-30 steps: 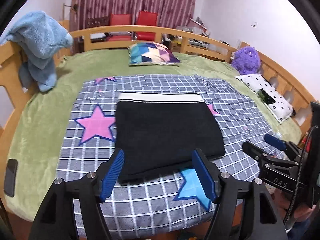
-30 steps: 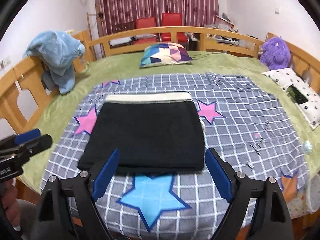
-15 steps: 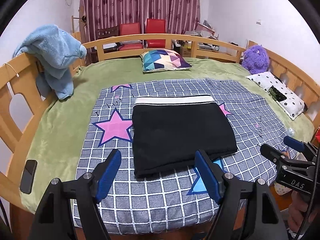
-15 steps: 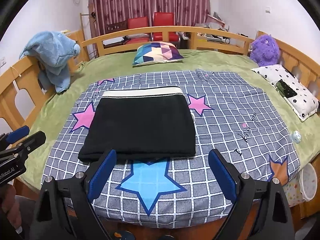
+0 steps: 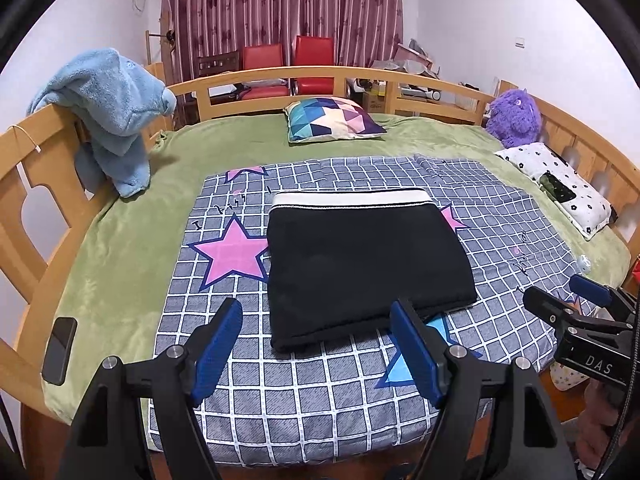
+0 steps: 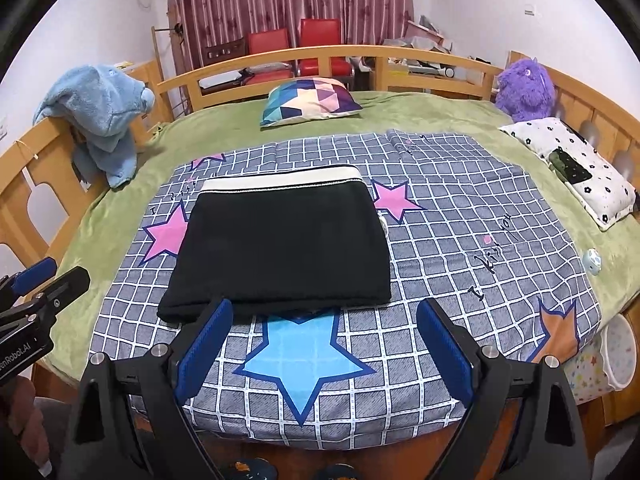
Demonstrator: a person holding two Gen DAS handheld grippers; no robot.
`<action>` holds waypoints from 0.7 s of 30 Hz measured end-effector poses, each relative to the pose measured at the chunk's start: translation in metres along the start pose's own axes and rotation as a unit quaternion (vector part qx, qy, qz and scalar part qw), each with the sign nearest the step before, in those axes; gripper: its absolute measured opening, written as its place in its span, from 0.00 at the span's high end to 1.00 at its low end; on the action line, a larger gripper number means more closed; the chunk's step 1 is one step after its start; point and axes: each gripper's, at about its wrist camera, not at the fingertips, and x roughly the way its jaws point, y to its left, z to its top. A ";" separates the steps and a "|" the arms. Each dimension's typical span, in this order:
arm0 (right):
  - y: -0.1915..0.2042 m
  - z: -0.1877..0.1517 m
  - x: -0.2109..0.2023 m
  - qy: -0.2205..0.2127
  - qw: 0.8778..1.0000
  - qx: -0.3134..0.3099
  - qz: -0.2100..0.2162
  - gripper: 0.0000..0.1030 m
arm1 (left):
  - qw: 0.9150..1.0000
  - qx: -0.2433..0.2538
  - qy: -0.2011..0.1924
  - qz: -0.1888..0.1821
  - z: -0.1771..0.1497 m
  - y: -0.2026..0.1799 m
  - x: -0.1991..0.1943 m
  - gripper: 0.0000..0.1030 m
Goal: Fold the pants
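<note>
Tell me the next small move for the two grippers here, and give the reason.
Probably draw both back and stop: the black pants already lie as a neat folded rectangle on the checked blanket, and the left gripper and right gripper are open, empty and short of the fabric.

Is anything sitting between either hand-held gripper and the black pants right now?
Nothing visible. Only bare checked blanket lies between the open left hand-held gripper, the open right hand-held gripper and the folded pants.
</note>
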 end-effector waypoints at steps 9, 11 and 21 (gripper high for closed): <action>0.002 -0.002 0.001 0.002 1.000 -0.002 -0.001 0.11 | 1.000 -0.005 0.006 -0.004 0.001 0.003 0.002 0.24; 0.001 -0.002 0.001 0.001 1.000 -0.002 -0.001 0.11 | 1.000 -0.006 0.006 -0.004 -0.001 0.004 0.003 0.24; 0.001 -0.002 -0.001 0.002 1.000 -0.004 -0.004 0.11 | 1.000 -0.008 0.011 -0.001 -0.002 0.005 0.005 0.20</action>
